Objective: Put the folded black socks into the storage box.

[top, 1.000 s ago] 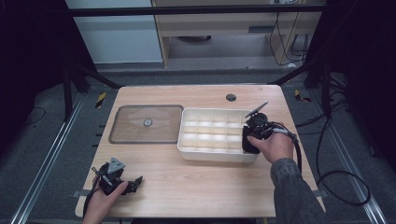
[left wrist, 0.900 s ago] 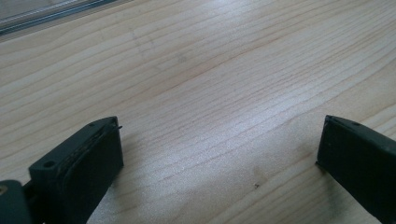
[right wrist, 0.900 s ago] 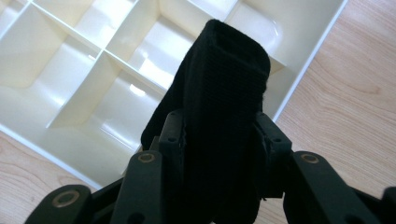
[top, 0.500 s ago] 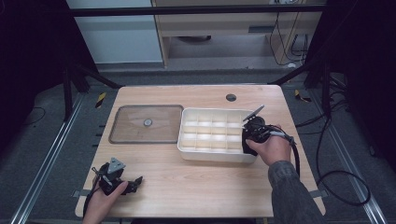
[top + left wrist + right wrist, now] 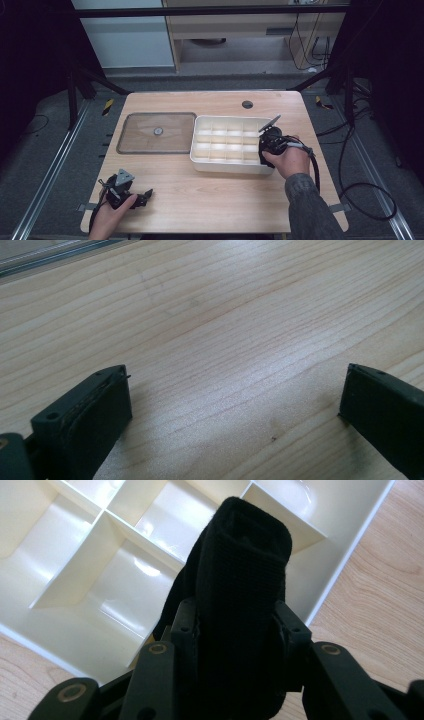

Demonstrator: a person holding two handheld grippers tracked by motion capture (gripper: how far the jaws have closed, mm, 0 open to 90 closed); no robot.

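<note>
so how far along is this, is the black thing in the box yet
Done: the clear lid is off and lies on the table left of the white divided box, whose compartments look empty. In hand: the right gripper grips a black fabric roll above the box's right end. Left: lowering it into a compartment and letting go. The left gripper rests open on bare wood.

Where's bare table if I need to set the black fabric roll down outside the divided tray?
Bare wood runs along the near edge, between the left gripper and the right hand, in front of the divided tray. The clear lid and tray crowd the middle; the roll hangs over the tray's right end.
</note>
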